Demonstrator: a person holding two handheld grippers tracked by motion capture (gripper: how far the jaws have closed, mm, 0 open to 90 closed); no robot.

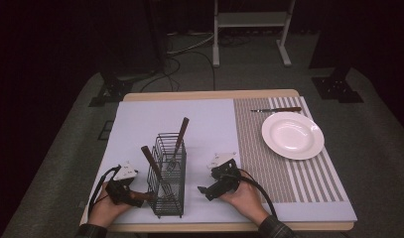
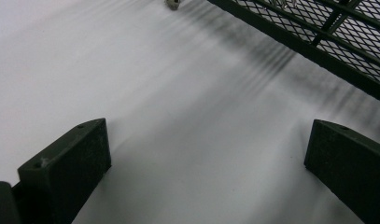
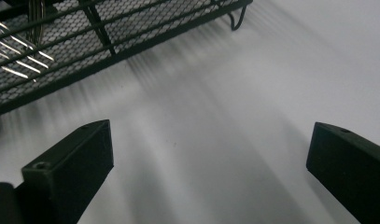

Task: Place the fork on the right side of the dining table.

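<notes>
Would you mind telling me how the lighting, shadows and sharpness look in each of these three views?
High view: the table and white plate are well lit, the room behind nearly black, detail slightly soft. Left gripper view: the wire basket throws soft striped shadows on the white mat; the near jaws look dark and a bit blurred. Right gripper view: similar streaked shadows fan out below the basket, and fork tines glint through the mesh.

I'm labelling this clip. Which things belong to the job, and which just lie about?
In the job:
black wire mesh cutlery basket
two wooden-handled utensils standing in it
open left gripper
open right gripper

Lying about:
round white plate
wooden-handled knife
striped placemat
</notes>
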